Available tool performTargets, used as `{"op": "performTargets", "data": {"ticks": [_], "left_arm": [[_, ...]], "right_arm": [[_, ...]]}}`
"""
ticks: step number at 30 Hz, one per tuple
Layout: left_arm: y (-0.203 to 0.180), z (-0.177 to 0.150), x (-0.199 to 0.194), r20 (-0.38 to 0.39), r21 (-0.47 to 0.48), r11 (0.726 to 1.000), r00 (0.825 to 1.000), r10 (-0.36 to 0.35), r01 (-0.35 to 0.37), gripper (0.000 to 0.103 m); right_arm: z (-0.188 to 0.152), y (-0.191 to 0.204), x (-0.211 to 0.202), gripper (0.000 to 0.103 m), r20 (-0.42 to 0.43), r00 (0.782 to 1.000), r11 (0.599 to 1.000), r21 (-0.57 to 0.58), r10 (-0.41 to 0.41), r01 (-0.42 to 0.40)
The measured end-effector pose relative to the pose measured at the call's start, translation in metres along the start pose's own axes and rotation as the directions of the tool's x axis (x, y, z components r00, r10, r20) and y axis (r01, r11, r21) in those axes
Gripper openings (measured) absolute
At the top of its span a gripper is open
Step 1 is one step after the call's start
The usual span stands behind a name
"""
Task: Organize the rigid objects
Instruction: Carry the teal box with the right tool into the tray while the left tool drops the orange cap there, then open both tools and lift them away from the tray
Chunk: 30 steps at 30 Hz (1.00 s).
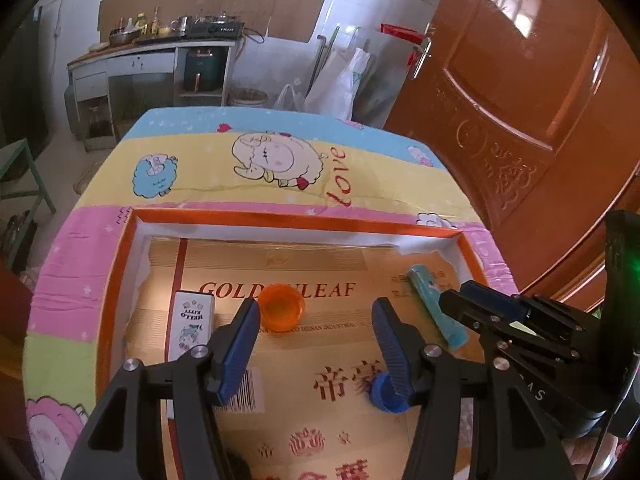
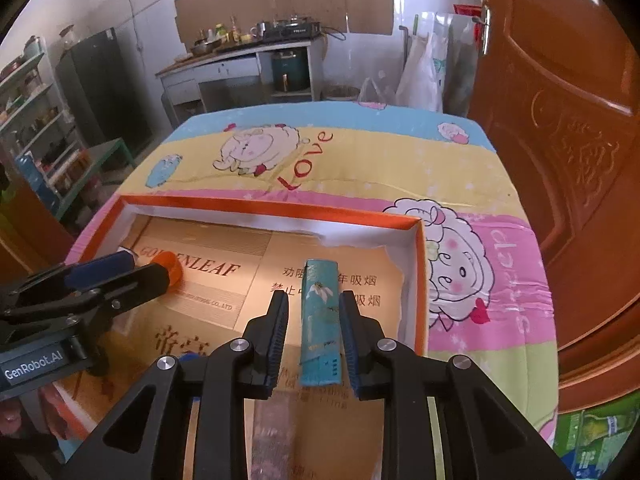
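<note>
Here the teal tube [image 2: 320, 320] lies low centre in the tray [image 2: 420, 280], lengthwise between the right gripper's [image 2: 314, 340] spread fingers, untouched; the left gripper [image 1: 316, 344] gapes farther off by the orange cap [image 1: 281, 309]

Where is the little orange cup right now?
The orange cup sits on the cardboard floor of the orange-rimmed box, right of the white Hello Kitty box; in the left wrist view, it lies just ahead of the open left tool.

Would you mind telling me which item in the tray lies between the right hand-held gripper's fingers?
The teal tube. It lies lengthwise between the open right hand-held gripper; the orange cup, blue cap and white box lie toward the left.
</note>
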<state>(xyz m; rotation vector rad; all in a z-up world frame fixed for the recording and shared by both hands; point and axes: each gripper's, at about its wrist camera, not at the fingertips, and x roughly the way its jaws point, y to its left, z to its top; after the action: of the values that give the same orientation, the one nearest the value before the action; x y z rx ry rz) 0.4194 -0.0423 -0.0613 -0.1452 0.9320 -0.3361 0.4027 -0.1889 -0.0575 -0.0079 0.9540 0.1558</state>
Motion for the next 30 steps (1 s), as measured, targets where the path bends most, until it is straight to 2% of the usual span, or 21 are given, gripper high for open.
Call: {"op": "performTargets", "data": {"ticks": [12, 30], "left_arm": [[-0.009, -0.026, -0.054, 0.06, 0.016, 1.0, 0.998, -0.002, 0.001, 0.058], [-0.007, -0.1, -0.129, 0.109, 0.033, 0.999, 0.994, -0.017, 0.014, 0.058]], "right_arm": [[-0.028, 0.017, -0.05, 0.026, 0.026, 1.0, 1.0, -0.022, -0.007, 0.008], [-0.103, 0.062, -0.116, 0.026, 0.057, 0.998, 0.998, -0.059, 0.014, -0.011]]}}
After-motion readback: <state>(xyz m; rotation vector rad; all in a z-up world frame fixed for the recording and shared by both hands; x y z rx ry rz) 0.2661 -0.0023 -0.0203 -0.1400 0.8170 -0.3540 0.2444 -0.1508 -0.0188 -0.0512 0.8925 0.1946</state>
